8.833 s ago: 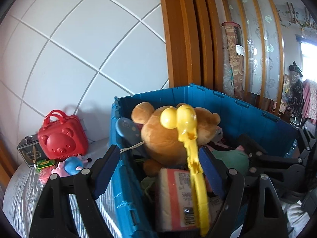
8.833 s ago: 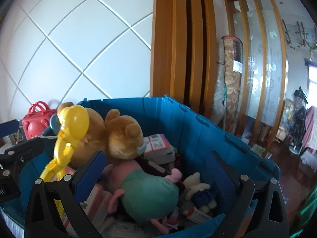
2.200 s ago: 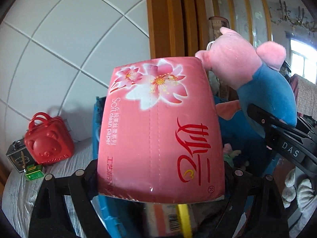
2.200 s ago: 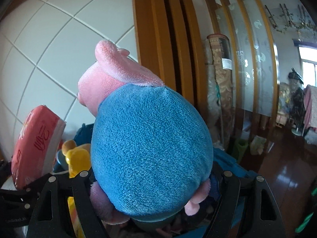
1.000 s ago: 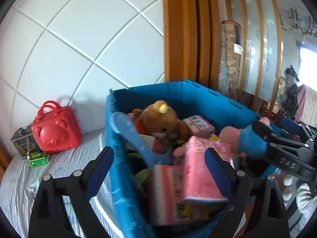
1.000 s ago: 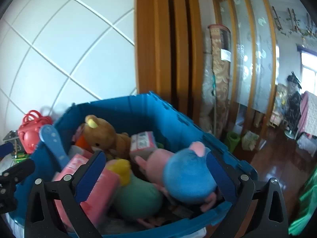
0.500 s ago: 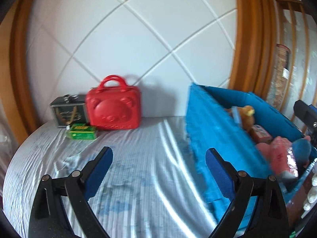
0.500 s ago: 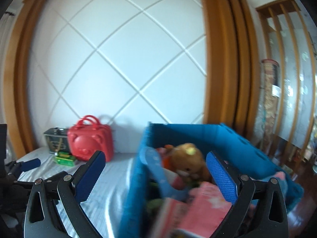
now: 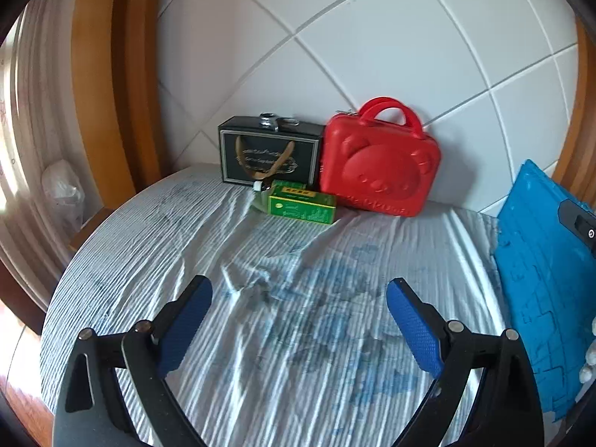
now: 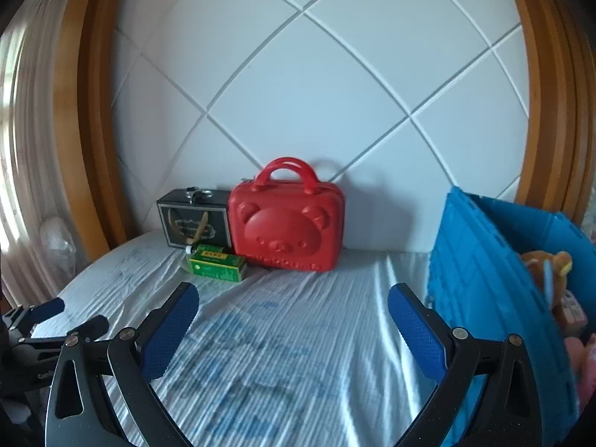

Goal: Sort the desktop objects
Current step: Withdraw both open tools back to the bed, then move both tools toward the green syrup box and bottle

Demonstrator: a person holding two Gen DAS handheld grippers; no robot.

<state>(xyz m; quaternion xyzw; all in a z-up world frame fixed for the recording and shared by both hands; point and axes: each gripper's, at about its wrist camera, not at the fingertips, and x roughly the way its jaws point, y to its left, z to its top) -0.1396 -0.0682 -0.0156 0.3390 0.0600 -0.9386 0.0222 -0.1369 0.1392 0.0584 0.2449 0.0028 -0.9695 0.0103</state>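
Note:
A red bear-face case (image 9: 378, 164) (image 10: 285, 225) stands against the white wall at the back of the table. Left of it stands a black box (image 9: 268, 151) (image 10: 193, 221), with a small green box (image 9: 301, 206) (image 10: 218, 263) lying in front. The blue crate (image 9: 547, 298) (image 10: 495, 298) sits at the right, a brown teddy bear (image 10: 547, 266) showing inside it. My left gripper (image 9: 298, 320) is open and holds nothing, well short of these objects. My right gripper (image 10: 292, 316) is open and holds nothing too. The left gripper's fingers (image 10: 44, 309) show at the right wrist view's lower left.
A wrinkled striped white and blue cloth (image 9: 298, 298) (image 10: 298, 335) covers the round table. Wooden frames (image 9: 100, 85) (image 10: 78, 119) border the white panelled wall. A curtain (image 10: 15, 130) hangs at the far left. Part of the right gripper (image 9: 579, 219) shows above the crate.
Both grippers have swung left, away from the crate and toward the objects at the back. The crate has slid to the right edge of both views. Both stay open.

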